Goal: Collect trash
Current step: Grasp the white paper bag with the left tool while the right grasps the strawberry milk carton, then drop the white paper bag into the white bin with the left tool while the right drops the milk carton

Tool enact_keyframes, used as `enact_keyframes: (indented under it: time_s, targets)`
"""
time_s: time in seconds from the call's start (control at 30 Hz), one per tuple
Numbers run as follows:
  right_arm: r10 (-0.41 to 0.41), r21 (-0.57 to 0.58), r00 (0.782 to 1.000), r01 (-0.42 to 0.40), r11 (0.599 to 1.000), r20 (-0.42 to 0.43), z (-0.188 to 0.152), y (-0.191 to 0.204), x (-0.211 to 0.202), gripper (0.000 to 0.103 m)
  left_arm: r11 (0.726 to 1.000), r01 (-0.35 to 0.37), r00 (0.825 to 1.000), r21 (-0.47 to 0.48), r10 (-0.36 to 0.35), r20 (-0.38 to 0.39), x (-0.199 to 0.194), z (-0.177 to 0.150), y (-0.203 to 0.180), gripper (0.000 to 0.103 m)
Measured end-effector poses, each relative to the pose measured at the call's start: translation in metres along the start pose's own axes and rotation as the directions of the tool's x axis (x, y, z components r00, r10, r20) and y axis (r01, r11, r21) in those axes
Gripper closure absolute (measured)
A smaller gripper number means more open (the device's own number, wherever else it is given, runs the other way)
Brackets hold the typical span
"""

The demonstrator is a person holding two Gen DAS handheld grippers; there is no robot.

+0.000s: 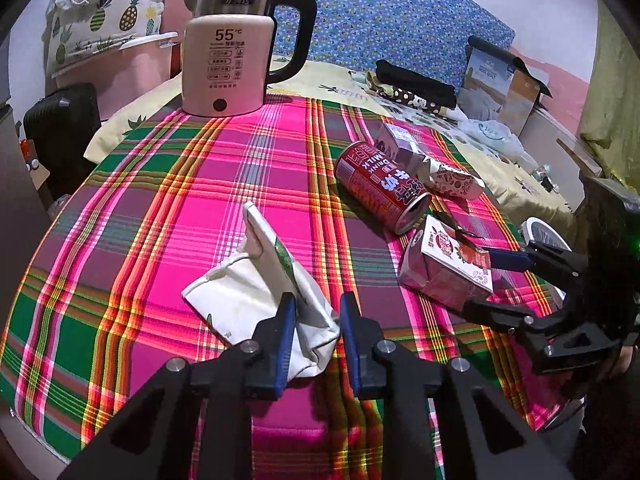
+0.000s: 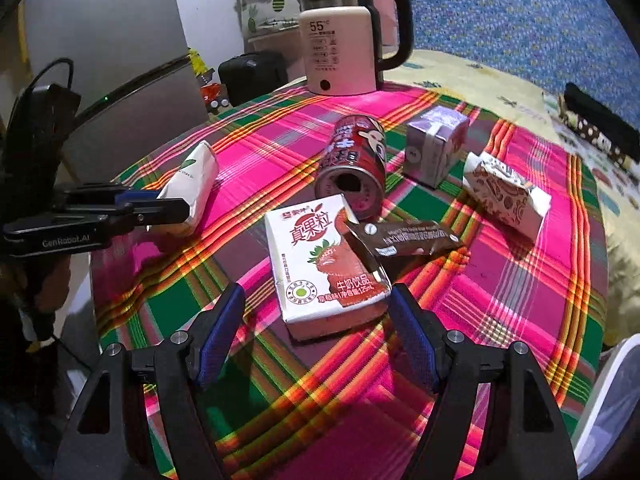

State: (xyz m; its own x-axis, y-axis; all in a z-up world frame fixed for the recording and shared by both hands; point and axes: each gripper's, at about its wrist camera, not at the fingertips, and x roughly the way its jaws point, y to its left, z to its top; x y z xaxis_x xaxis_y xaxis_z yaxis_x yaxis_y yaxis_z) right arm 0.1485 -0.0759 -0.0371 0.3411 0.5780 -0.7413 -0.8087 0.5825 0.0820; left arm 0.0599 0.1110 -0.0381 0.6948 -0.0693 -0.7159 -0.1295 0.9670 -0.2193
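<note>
- Trash on plaid bench (image 1: 168, 184): crumpled white carton (image 1: 256, 300) near front edge, strawberry milk carton (image 2: 320, 260) w/ brown wrapper (image 2: 404, 236) on it, red can (image 2: 352, 164) on its side behind.
- L gripper (image 1: 316, 316) fingers narrow, straddling white carton's end, grip unclear.
- R gripper (image 2: 316, 332) fingers wide, either side of strawberry carton, not touching.
- Kettle (image 1: 236, 52) at far edge.

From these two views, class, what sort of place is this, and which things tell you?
Probably a lived-in bedroom at home: an electric kettle stands on a plaid tablecloth, with a floral bedsheet and folded clothes behind. Empty drink cartons and a red can litter the cloth.
</note>
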Motion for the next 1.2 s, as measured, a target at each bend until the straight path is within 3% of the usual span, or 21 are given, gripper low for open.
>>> enact_keyframes:
  time_s: [0.03,0.1,0.13,0.2,0.3,0.33,0.4,0.53,1.2]
  targets:
    - [-0.018,0.010,1.000,0.018,1.000,0.001,0.001,0.000,0.001,0.028,1.000,-0.002,1.000,-0.008,0.002,0.002,0.000,0.000,0.001,0.077]
    - [-0.034,0.040,0.999,0.034,0.999,-0.001,0.002,-0.003,0.004,0.028,0.999,-0.011,1.000,-0.033,0.011,0.003,0.001,0.001,0.003,0.065]
    - [-0.035,0.064,0.999,0.036,0.997,-0.010,0.002,-0.004,0.008,0.028,0.999,-0.012,1.000,-0.044,0.012,0.003,0.001,0.001,0.005,0.064]
    - [-0.024,0.100,0.999,0.026,0.995,-0.021,0.002,-0.005,0.011,0.040,0.998,-0.014,1.000,-0.059,0.015,0.001,0.003,0.001,0.004,0.064]
    - [-0.047,0.117,0.999,0.047,0.992,0.003,0.001,0.000,0.005,0.040,0.997,-0.025,1.000,-0.076,0.025,0.001,0.004,0.001,0.003,0.064]
    - [-0.050,0.121,0.999,0.048,0.992,0.012,0.000,0.002,0.002,0.041,0.997,-0.029,1.000,-0.078,0.030,0.003,0.004,0.000,0.003,0.065]
    - [-0.057,0.134,0.998,0.053,0.990,0.028,-0.003,0.005,-0.005,0.042,0.996,-0.054,0.998,-0.075,0.055,0.009,0.002,-0.001,0.003,0.079]
    - [-0.078,0.165,0.996,0.069,0.984,0.047,-0.008,0.009,-0.017,0.042,0.997,-0.051,0.999,-0.066,0.052,0.011,-0.002,-0.003,0.000,0.086]
    - [-0.235,0.293,0.961,0.184,0.938,0.147,-0.028,-0.006,-0.075,0.043,0.994,0.049,0.996,0.097,-0.056,0.069,-0.023,0.011,-0.075,0.087]
